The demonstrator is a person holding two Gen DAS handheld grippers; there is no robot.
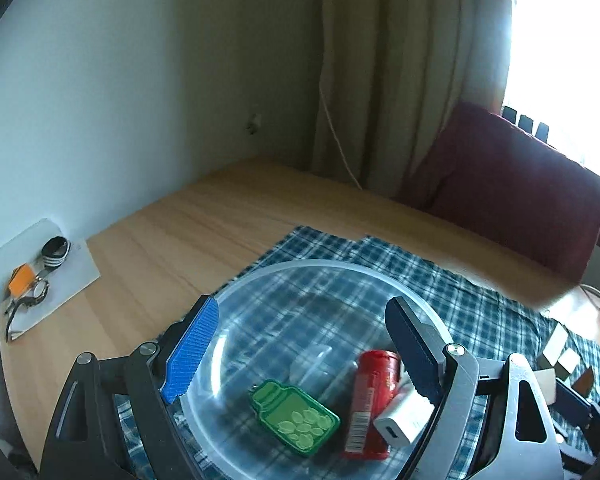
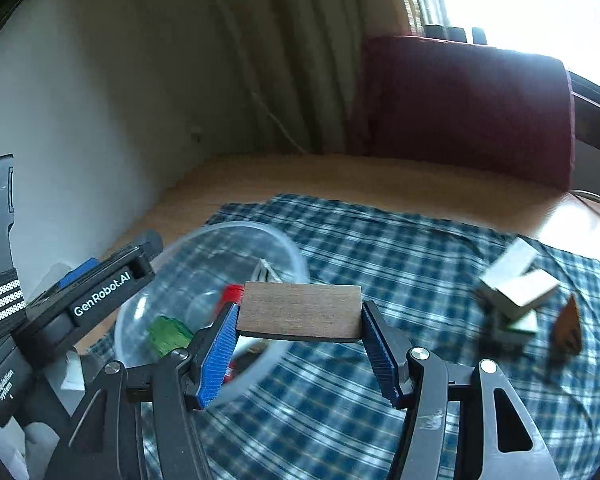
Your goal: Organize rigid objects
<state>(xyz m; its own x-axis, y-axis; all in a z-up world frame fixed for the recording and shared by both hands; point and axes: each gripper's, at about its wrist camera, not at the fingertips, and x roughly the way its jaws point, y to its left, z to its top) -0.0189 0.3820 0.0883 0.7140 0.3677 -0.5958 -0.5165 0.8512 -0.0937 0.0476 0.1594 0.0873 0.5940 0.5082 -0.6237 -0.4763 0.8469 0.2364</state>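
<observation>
Wood is what the right hand-held gripper (image 2: 300, 354) carries: a flat brown wooden block (image 2: 300, 310) clamped by its two short ends between the blue pads, lifted above the blue checked cloth (image 2: 400, 248), just to the right of a clear plastic bowl (image 2: 288, 256); the step in hand looks like carrying this block to the bowl.

To do it well, the block should travel left until it is fully over the bowl's opening, stay level, and be let go low so it does not bounce or tip the light bowl; a wide piece may catch the rim if released early.

The bowl already holds a green jar-shaped tag (image 1: 296, 416), a red tube with a barcode (image 1: 370, 404) and a white USB charger (image 1: 404, 418), so free floor space lies toward its far side.

The left hand-held gripper (image 1: 304, 354) hovers over the bowl with its pads wide apart, holding nothing; it sits in the block's likely path and may need to draw back.

Further right on the cloth lie pale wooden blocks (image 2: 516, 288) and a dark brown wedge (image 2: 568, 328), apparently not yet sorted; a dark red cushion (image 2: 468, 108) leans at the back of the tabletop (image 1: 204, 224); keys with an orange fob (image 1: 24, 280) rest on white paper near the wall, well apart from the work.
</observation>
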